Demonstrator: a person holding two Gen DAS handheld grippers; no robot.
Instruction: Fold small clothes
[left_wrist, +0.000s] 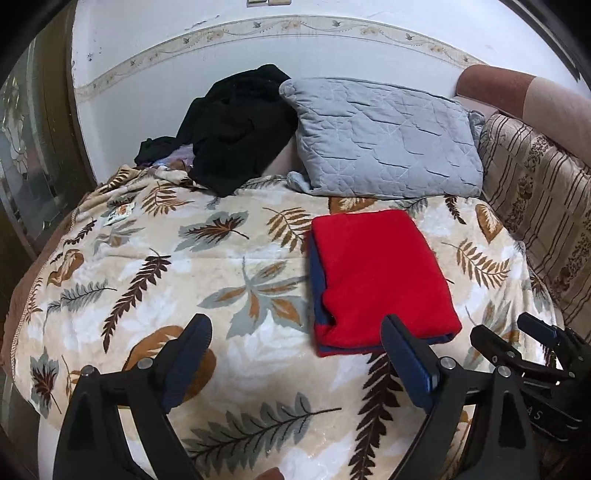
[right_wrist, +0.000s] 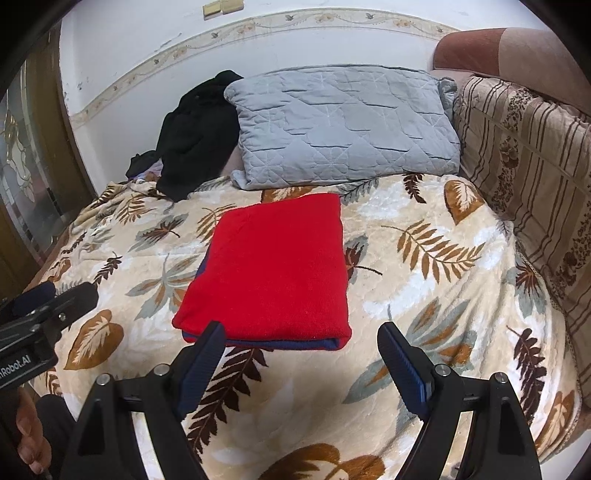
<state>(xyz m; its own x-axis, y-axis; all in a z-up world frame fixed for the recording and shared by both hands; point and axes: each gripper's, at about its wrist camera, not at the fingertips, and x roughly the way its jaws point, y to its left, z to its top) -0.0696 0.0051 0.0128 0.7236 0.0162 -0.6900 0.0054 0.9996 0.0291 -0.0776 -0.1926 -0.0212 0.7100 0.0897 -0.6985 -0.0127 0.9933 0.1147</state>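
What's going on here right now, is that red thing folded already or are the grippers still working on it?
The red garment lies folded in a neat rectangle on the leaf-print blanket, with a blue layer showing along its edges. A person holds both tools just short of its near edge: the left gripper and right gripper are open, nothing between their fingers, neither touching the cloth. Behind it a grey pillow and a heap of black clothes sit unfolded by the wall.

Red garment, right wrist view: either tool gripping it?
No: the folded red garment lies free on the leaf-print blanket, both tools open.
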